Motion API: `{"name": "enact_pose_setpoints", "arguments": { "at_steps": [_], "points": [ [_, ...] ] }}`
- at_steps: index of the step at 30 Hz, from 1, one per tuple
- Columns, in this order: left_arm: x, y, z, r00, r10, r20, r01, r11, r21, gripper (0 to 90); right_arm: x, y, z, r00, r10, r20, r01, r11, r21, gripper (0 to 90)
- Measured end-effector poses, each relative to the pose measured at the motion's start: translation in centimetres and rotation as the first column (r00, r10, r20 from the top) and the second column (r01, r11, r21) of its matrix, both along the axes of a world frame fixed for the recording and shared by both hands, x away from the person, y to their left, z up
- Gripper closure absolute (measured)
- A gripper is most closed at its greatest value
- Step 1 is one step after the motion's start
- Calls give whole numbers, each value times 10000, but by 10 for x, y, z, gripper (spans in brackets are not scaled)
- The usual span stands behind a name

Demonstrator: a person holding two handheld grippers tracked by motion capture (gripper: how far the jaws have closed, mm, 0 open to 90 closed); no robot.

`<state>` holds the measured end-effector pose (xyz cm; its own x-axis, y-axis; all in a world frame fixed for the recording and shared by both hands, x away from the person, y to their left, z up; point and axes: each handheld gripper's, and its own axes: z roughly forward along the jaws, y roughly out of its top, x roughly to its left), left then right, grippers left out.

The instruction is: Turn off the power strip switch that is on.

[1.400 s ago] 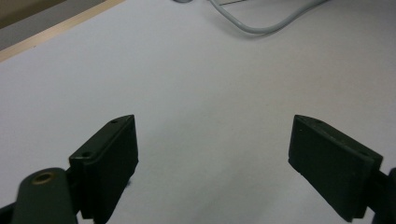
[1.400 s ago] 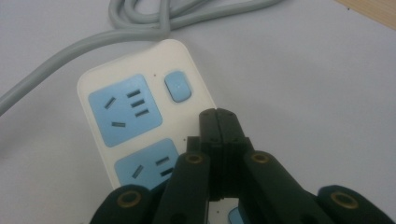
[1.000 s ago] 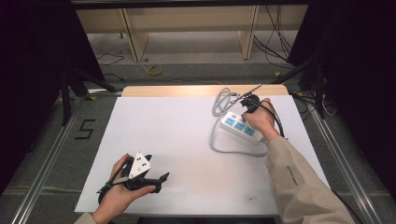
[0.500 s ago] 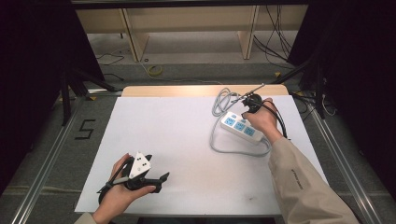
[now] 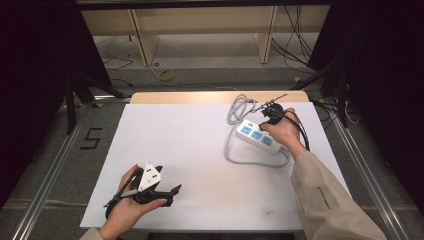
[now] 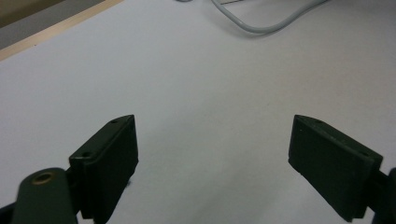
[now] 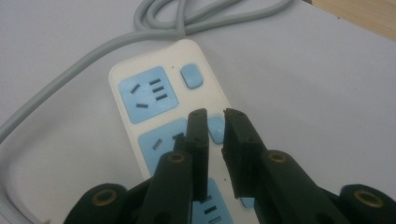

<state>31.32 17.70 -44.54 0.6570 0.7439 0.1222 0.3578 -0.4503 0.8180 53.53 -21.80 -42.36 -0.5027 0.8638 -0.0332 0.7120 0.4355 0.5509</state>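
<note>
A white power strip (image 5: 256,136) with blue sockets lies on the right of the white table, its grey cable (image 5: 235,107) coiled behind it. My right gripper (image 5: 265,125) hovers over its middle. In the right gripper view the jaws (image 7: 215,120) stand a narrow gap apart above the strip (image 7: 154,93), just over a small blue switch (image 7: 215,129). They have just been opening and nothing is between them. My left gripper (image 5: 174,192) rests near the table's front left, wide open (image 6: 212,154) over the bare sheet.
The cable (image 5: 250,161) also loops across the sheet in front of the strip. A wooden edge (image 5: 200,96) borders the table's far side. Metal rails run along both sides, and a "5" mark (image 5: 90,139) lies on the floor at left.
The right hand has shifted very slightly over the strip. The left hand and the strip have stayed where they were.
</note>
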Motion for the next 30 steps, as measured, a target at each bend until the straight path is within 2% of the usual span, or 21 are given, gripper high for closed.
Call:
{"name": "enact_pose_setpoints", "arguments": {
  "at_steps": [18, 30],
  "points": [
    [0, -1, 0, 10000, 52, -23, -52, 10000, -38, 155, -24, -4, 6, 9986, 341, 414, -355, 9988, 345, 665],
    [0, -1, 0, 10000, 64, -72, -64, 10000, -42, 156, -40, -4, 9, 9966, 574, 587, -605, 9968, 521, 616]
  ]
}}
